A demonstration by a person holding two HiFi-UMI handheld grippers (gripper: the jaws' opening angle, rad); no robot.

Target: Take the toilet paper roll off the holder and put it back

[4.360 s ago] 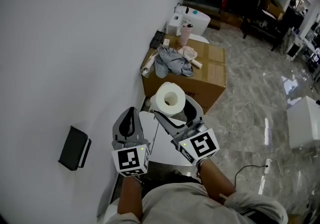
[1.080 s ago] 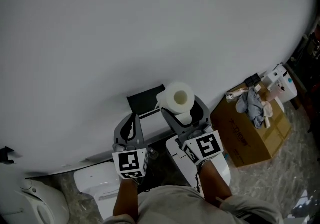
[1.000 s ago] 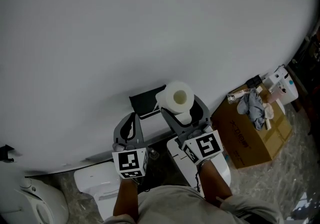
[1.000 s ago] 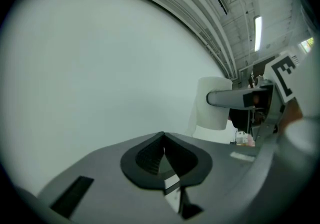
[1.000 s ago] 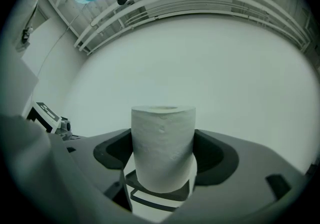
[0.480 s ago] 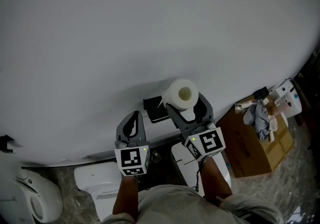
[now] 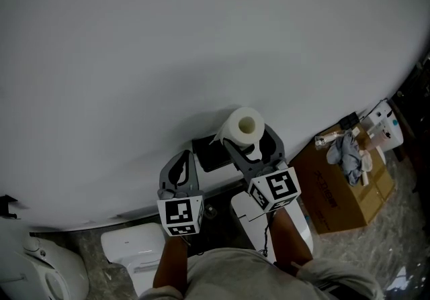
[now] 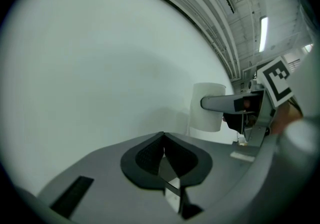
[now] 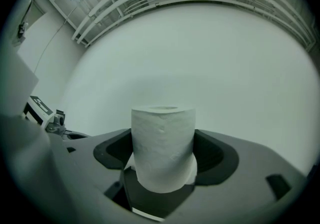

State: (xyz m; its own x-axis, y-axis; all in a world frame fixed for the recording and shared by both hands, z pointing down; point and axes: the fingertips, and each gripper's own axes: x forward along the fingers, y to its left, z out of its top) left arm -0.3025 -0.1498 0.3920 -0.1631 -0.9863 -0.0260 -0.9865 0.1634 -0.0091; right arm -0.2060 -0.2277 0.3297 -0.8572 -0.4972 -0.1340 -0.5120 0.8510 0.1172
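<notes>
- one toilet paper roll (image 7: pixel 243 127) was held off the wall, clamped between the fingers of the right gripper (image 7: pixel 250 139), with its hollow core turned upward.
- in the right gripper view, the dark pads (image 9: pixel 212 155) were pressed against opposite sides of the roll, low on its body. a loose end appeared to hang at its lower edge.
- the left gripper (image 8: pixel 164 148) was held beside the right one, its fingers closed together on nothing.
- the black holder (image 7: pixel 208 156) was fixed to the white wall just behind and below the roll, and the roll was not on it.
- the roll was judged light, soft and easily crushed. a gentle hold across the outer wraps was thought best, so that the core would be kept round for sliding back onto the holder.
- the loose end was judged likely to snag or unwind.
- a cardboard box (image 7: pixel 342 188) with a cloth (image 7: pixel 346 151) on it was seen on the floor, well apart to the right.
</notes>
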